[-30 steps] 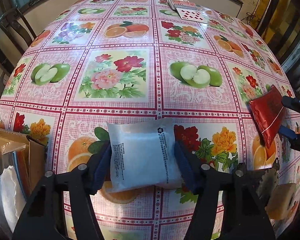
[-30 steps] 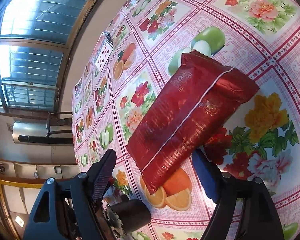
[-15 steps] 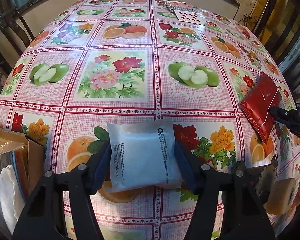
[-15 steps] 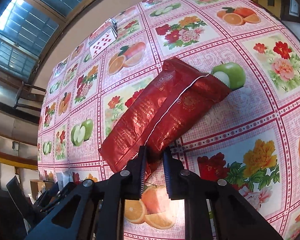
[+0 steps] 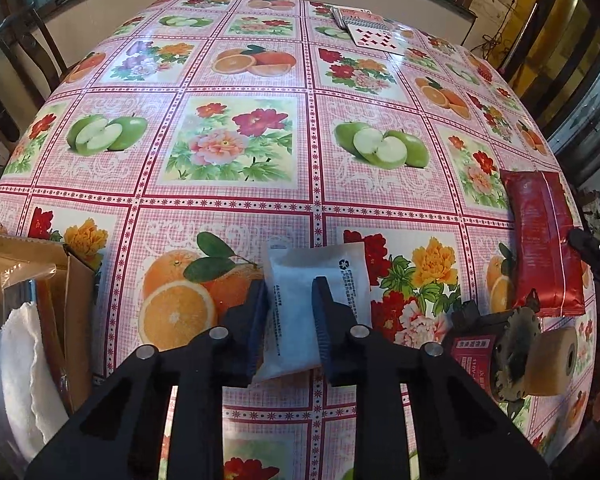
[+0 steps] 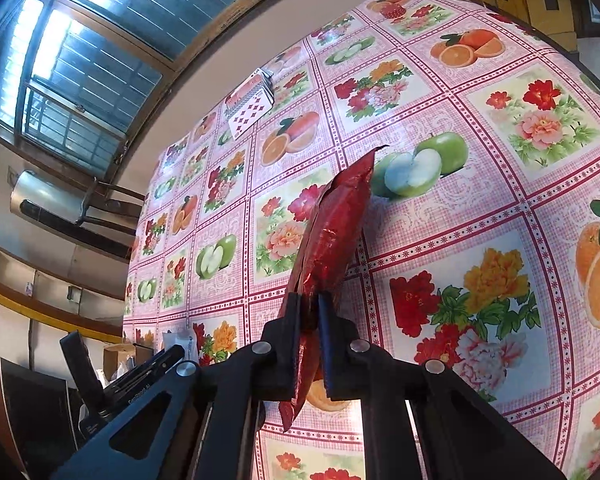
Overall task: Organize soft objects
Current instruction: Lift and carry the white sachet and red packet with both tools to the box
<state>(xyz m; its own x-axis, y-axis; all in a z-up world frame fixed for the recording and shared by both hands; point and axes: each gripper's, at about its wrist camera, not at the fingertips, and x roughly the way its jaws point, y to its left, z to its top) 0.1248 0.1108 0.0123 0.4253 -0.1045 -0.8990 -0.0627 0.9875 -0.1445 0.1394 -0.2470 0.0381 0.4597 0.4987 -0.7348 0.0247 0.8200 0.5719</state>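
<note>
A white soft pouch (image 5: 354,276) lies on the fruit-and-flower tablecloth (image 5: 236,208) near the front edge. My left gripper (image 5: 290,285) is over it, jaws closing, and both blue pads press into the pouch's left half and bunch it. A red foil packet (image 6: 336,232) hangs edge-on above the table in my right gripper (image 6: 310,300), whose jaws are still closing with the pads pinched on its lower end. The left wrist view shows the same red packet (image 5: 544,248) at the far right, with the pouch (image 6: 180,344) small in the right wrist view.
An open cardboard box (image 5: 74,280) with a white cloth (image 5: 20,360) stands at the left table edge. A tool with a yellowish roll (image 5: 548,360) lies at the front right. Playing cards (image 5: 372,30) sit at the far end. A dark chair (image 5: 24,44) stands beyond the left corner.
My left jaws have closed in from either side of the white pouch and now squeeze it. My right jaws shut on the red packet, rolled, and lifted it off the cloth.
</note>
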